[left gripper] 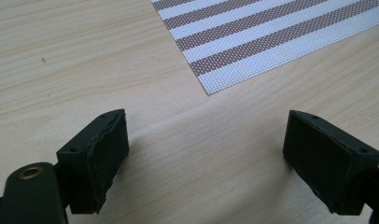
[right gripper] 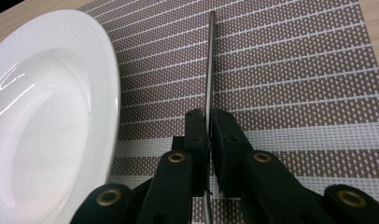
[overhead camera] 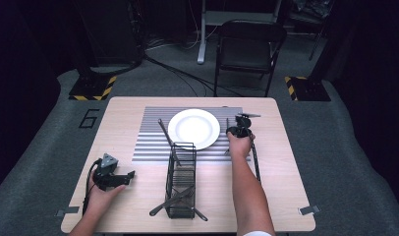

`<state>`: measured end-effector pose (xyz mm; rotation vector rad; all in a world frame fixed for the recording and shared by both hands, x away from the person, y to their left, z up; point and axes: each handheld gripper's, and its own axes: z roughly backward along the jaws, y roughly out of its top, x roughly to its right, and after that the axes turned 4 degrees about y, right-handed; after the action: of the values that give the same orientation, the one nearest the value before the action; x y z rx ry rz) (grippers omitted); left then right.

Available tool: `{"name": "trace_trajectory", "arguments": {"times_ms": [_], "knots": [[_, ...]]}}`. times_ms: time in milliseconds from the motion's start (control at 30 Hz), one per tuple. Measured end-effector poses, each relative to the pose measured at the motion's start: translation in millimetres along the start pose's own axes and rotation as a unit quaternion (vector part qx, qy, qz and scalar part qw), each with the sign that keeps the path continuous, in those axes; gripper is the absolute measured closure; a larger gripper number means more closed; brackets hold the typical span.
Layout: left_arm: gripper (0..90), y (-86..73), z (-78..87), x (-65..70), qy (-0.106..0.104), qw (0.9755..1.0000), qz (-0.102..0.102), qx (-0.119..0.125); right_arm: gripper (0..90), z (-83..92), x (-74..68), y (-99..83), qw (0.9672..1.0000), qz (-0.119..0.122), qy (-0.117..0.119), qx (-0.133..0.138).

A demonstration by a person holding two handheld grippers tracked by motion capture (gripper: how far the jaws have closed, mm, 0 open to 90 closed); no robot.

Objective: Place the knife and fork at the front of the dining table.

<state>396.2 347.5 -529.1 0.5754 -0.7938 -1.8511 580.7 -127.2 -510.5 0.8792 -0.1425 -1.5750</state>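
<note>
Metal, thin and dark, the utensil [right gripper: 210, 70] held by the right gripper [right gripper: 209, 140] looks like a knife seen on its edge, though I cannot be sure. It runs up the centre of the right gripper view, over the striped placemat [right gripper: 295, 70], just right of the white plate [right gripper: 52, 116]. The jaws are closed on it near the handle end. I judge it stiff, light and somewhat slippery, so a firm hold on the flat sides, as now, seems the safest; a hold near the tip may let it swing.

In the high view it lies right of centre, beside the plate, under the right gripper [overhead camera: 239, 129].

Counting there: one plate, one placemat, one black wire caddy [overhead camera: 181, 179] at lower centre. One utensil [overhead camera: 167, 137] leans out from the caddy's top toward the plate, and about two more [overhead camera: 174, 199] cross near its bottom end.

The left gripper [overhead camera: 130, 175] sits at lower left of the wooden table [overhead camera: 281, 187], its jaws wide apart and holding nothing.
</note>
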Motion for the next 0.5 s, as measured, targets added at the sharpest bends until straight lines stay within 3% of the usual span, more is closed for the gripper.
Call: {"name": "trace_trajectory", "arguments": {"times_ms": [500], "knots": [[14.2, 0.0, 0.0, 0.0, 0.0, 1.0, 0.0, 0.0, 83.3, 5.8, 2.9, 2.1, 0.9998, -0.003, -0.019, -0.002]]}}
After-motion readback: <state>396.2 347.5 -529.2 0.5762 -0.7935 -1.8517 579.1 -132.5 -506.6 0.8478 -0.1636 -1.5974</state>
